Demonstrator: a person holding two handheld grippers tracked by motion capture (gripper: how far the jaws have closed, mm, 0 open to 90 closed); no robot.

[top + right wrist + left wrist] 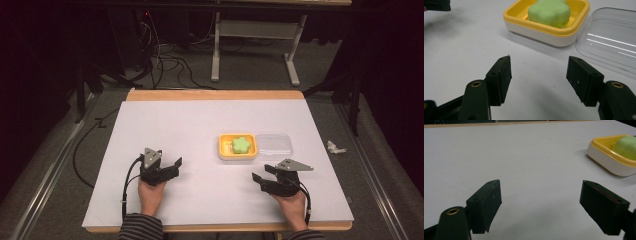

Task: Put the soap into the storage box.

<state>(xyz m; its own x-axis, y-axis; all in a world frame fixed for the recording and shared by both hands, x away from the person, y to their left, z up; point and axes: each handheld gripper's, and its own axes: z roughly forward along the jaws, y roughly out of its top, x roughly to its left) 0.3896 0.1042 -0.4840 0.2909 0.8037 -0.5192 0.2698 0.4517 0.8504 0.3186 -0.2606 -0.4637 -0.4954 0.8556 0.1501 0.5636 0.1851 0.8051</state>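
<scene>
Grippers rest low near the person: left gripper (167,167) and right gripper (265,175), jaws apart, empty. Beyond, the yellow dish (223,150) holds green soap (241,144), clear lid (273,146) touching alongside. Likely next: grip the lid squarely by opposite edges.

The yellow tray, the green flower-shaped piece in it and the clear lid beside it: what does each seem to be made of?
Yellow tray: smooth glossy plastic, white below its rim. Green flower-shaped piece: matte and soft-edged, perhaps soap or dough. Clear lid: transparent plastic, showing streaks of reflected light.
</scene>
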